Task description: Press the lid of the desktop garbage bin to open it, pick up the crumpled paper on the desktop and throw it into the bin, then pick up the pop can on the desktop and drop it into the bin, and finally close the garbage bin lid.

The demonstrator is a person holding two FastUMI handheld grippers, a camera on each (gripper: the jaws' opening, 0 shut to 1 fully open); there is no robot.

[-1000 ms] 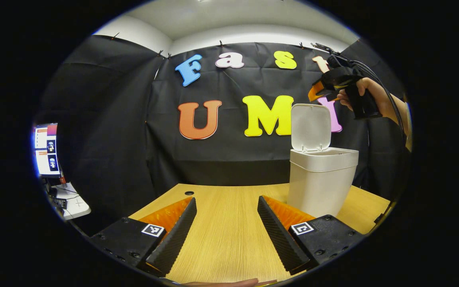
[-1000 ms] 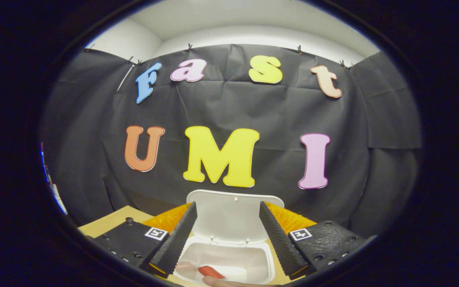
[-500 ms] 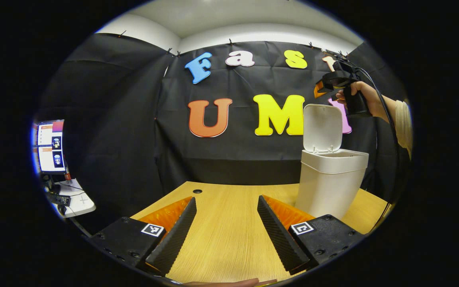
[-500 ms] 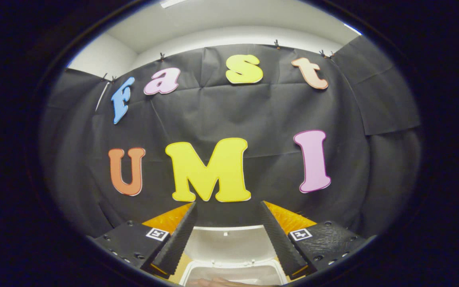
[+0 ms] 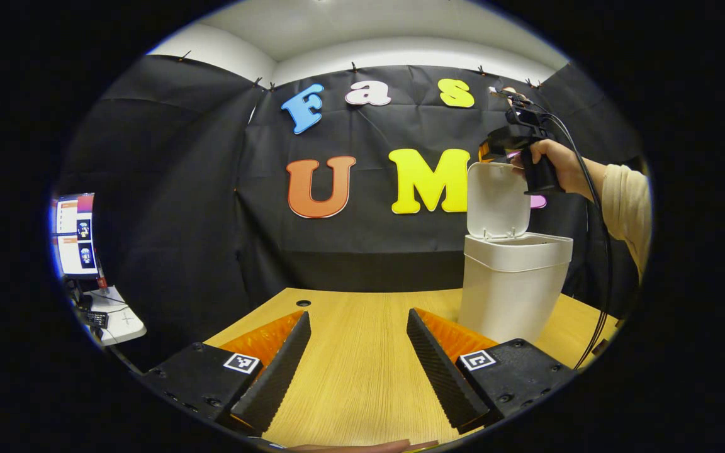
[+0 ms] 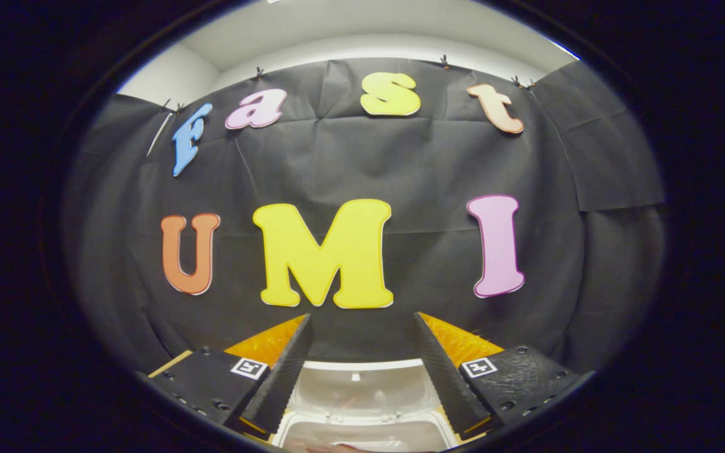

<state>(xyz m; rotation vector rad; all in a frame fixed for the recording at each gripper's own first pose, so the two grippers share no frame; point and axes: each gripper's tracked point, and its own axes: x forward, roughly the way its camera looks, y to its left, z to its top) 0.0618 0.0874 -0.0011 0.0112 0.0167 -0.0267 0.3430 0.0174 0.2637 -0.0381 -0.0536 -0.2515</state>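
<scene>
A: Left gripper view? The left gripper [image 5: 356, 358] hovers spread and empty over the pale wooden desktop [image 5: 362, 377]; the white plastic garbage bin [image 5: 513, 283] stands right, its hinged lid [image 5: 498, 200] upright

B: Right gripper view: the right gripper [image 6: 362, 368], fingers apart, sits above that lid [image 6: 362, 390]. Push the top edge forward and down, gently, hand held high

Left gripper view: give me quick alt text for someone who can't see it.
A white bin stands on the wooden table with its lid raised upright, and the right gripper, held in a hand, sits at the lid's top edge. The left gripper is low over the table, open and holding nothing.
</scene>
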